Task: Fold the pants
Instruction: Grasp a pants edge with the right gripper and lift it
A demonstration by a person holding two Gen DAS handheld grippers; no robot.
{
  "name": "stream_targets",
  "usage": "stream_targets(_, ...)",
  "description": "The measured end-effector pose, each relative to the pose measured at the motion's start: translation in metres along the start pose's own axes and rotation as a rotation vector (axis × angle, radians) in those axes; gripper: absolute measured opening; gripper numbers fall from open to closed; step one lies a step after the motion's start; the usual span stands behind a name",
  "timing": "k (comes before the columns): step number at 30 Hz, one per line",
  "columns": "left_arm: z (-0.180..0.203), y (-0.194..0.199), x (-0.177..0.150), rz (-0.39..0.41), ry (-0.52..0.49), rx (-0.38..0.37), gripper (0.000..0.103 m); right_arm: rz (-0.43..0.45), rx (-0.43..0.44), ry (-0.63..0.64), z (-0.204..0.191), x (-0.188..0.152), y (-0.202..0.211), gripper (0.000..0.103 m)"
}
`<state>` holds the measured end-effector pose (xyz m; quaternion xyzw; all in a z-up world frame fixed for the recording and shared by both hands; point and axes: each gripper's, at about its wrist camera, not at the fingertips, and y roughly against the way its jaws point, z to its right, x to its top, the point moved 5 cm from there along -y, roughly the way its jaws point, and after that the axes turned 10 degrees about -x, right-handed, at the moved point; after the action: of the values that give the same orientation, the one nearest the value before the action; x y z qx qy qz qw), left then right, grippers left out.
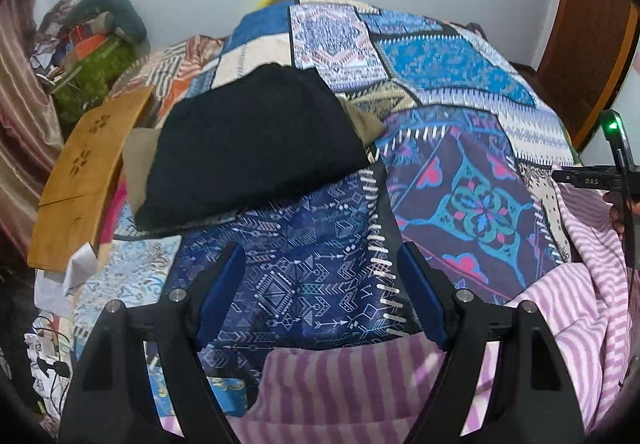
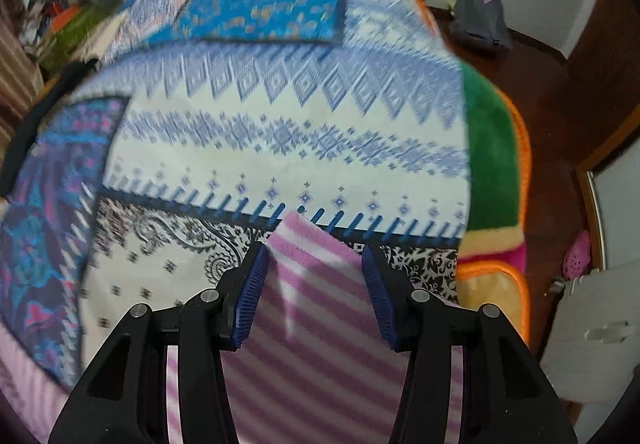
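The soft, limp pink-and-white striped fleece pants (image 2: 316, 284) lay low in frame on the patchwork bedspread (image 1: 460, 92), between both unclenched grippers, left gripper (image 1: 320, 296) and right gripper (image 2: 314, 284), best pinched at an edge.

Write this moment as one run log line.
left claw: open, empty | right claw: open around striped pants | black garment: folded on bedspread

A home bedroom — a bed under a patchwork bedspread (image 1: 460, 92), clothes pile (image 1: 88, 44), wooden door (image 1: 592, 44).
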<state>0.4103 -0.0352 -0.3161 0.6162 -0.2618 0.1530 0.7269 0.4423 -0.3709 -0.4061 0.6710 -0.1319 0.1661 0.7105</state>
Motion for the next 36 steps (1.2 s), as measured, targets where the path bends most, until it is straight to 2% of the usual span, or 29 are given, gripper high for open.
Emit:
stream_targets(1,0.002,-0.003,-0.001,-0.006,0.003,-0.005,0.078,0.008,-0.005,0.007,-0.002,-0.001,-0.001,0.043)
stream_targets(3,0.005,-0.006,-0.003,-0.015,0.003,-0.015,0.078,0.014,0.021,0.012,-0.004,-0.003,0.0,0.031)
stream_targets(5,0.01,-0.006,-0.004,-0.018,-0.004,-0.017,0.078,0.006,0.035,0.005,-0.004,-0.003,0.0,0.013)
stream_targets(7,0.019,-0.003,-0.003,-0.021,-0.012,-0.028,0.078,0.001,0.032,0.002,-0.004,-0.004,0.001,0.01)
stream_targets(10,0.036,0.009,-0.003,-0.016,-0.03,-0.044,0.078,0.013,0.016,0.003,-0.001,-0.006,0.012,0.009)
stream_targets(14,0.065,0.027,-0.006,-0.026,-0.038,-0.102,0.078,0.101,0.016,-0.017,0.009,-0.01,0.057,0.009)
stream_targets(18,0.107,0.043,-0.017,-0.045,-0.076,-0.167,0.078,0.179,0.021,-0.045,0.031,-0.025,0.118,0.009)
stream_targets(22,0.157,0.057,-0.033,-0.07,-0.13,-0.234,0.078,0.233,0.021,-0.07,0.05,-0.032,0.157,0.008)
stream_targets(26,0.198,0.062,-0.047,-0.092,-0.179,-0.285,0.078,0.261,0.028,-0.101,0.074,-0.059,0.19,0.008)
stream_targets(30,0.232,0.061,-0.065,-0.112,-0.24,-0.306,0.076,0.28,0.032,-0.123,0.085,-0.079,0.208,0.008)
stream_targets(33,0.244,0.054,-0.075,-0.134,-0.26,-0.307,0.069,0.293,0.042,-0.137,0.093,-0.101,0.224,0.008)
stream_targets(36,0.251,0.046,-0.085,-0.15,-0.269,-0.294,0.069,0.306,0.048,-0.144,0.097,-0.118,0.236,0.008)
